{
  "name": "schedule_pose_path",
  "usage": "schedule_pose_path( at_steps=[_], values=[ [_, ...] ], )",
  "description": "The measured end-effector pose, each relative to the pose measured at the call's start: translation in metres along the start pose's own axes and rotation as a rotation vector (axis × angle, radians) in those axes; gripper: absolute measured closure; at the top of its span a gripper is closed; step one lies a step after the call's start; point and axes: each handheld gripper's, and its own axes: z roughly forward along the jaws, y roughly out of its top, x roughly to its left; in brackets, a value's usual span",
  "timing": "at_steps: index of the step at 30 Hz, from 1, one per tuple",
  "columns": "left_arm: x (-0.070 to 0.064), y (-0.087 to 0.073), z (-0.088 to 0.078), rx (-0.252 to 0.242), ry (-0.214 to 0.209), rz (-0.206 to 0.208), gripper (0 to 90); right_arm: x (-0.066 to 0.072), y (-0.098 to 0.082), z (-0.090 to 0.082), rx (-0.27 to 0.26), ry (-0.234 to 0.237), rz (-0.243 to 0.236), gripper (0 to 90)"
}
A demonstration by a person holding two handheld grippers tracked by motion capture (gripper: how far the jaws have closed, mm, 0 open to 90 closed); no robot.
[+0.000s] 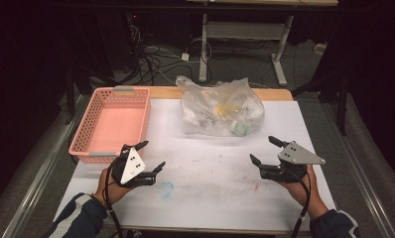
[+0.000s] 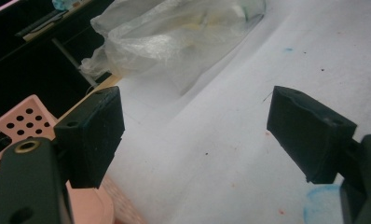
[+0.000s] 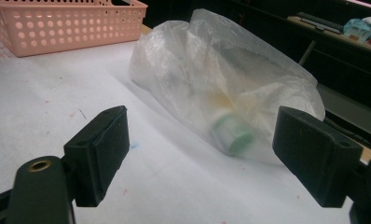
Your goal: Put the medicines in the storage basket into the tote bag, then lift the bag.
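Note:
A clear plastic bag with several items inside, one pale green and one yellowish, lies at the far middle of the white table. The same bag lies ahead in the left gripper view, and the bag sits close in the right gripper view with a green-capped container showing through it. An empty pink basket stands at the far left. My left gripper hovers open beside the basket's near corner. My right gripper is open at the near right, short of the bag. Both hold nothing.
A blue smudge marks the table near my left hand. Table legs and cables lie on the floor beyond the far edge. The pink basket is at the top left of the right gripper view.

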Motion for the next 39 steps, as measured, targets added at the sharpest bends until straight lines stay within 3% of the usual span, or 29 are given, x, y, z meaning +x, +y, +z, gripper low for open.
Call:
schedule_pose_path(
  at_steps=[9,16,26,39],
  values=[
    [-0.004,-0.016,-0.007,0.047,-0.028,-0.029,18.4,0.01,-0.016,-0.006,0.005,0.023,-0.007,18.4],
    [-0.007,-0.029,-0.012,0.092,-0.043,-0.035,18.5,0.017,-0.034,-0.017,0.013,0.041,0.029,18.2],
    [-0.007,-0.031,-0.011,0.102,-0.05,-0.038,15.9,0.018,-0.05,-0.02,0.055,0.025,0.008,17.2],
    [-0.005,-0.028,-0.013,0.093,-0.042,-0.034,15.9,0.023,-0.049,-0.021,0.067,0.024,-0.026,16.2]
  ],
)
